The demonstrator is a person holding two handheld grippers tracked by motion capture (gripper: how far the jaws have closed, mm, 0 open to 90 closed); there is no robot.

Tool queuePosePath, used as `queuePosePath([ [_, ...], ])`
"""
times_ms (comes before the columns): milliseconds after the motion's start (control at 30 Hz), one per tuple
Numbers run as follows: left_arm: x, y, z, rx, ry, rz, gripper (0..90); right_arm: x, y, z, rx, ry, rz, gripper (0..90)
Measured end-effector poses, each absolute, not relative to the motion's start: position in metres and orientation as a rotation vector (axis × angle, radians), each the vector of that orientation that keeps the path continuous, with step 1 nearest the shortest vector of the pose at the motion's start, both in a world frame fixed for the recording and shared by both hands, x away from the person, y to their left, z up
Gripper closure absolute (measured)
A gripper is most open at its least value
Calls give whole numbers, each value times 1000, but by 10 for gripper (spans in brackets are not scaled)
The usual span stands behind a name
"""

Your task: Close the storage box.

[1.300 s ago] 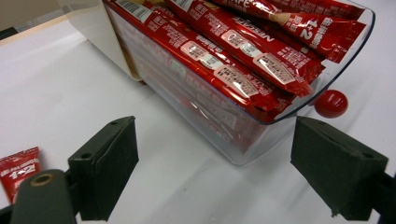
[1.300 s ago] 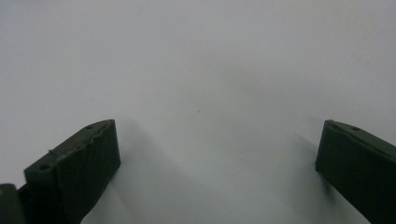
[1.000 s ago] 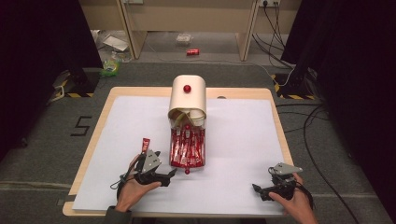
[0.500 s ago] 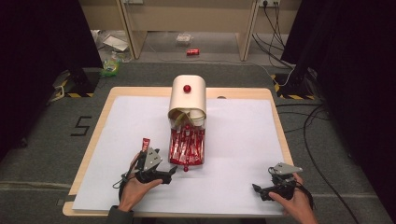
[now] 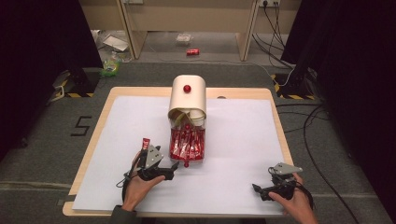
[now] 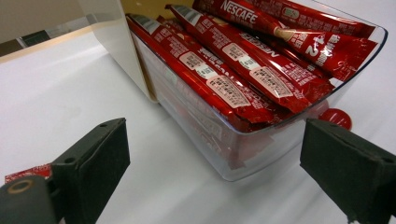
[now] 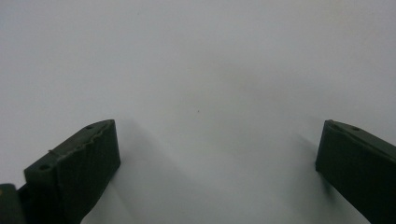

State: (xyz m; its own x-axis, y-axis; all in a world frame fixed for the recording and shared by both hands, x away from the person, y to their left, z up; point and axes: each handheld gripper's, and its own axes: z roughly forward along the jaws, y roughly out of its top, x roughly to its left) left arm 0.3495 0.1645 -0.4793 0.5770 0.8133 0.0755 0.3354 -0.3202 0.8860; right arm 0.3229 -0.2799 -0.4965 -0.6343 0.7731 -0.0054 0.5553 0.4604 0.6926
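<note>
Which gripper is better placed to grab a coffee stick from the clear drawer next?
Left. The left gripper, jaws open, sits right by the clear drawer of Nescafe sticks; the right gripper rests far off over bare white paper.

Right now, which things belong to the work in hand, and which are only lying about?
In the work: left tongs; clear plastic drawer of red coffee sticks; cream dispenser box.
Lying about: loose red stick; right tongs; red can on the floor.

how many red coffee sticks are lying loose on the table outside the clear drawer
1. A single red stick lies on the white sheet left of the clear drawer, beside the left gripper. Its corner shows in the left gripper view. More may be hidden under the hand.
</note>
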Motion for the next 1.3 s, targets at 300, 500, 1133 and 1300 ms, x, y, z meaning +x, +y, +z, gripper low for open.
queuePosePath([
  [300, 357, 163, -480, 1838, 987, 646, 115, 323, -280, -497, 1127, 2395, 961, 3],
  [500, 361, 162, -481, 1822, 1019, 648, 82, 323, -280, -497, 1128, 2394, 960, 3],
  [1133, 381, 166, -485, 1776, 1099, 670, 76, 323, -280, -497, 1135, 2395, 961, 3],
  [1300, 383, 166, -486, 1765, 1112, 664, 71, 323, -280, -497, 1135, 2395, 961, 3],
])
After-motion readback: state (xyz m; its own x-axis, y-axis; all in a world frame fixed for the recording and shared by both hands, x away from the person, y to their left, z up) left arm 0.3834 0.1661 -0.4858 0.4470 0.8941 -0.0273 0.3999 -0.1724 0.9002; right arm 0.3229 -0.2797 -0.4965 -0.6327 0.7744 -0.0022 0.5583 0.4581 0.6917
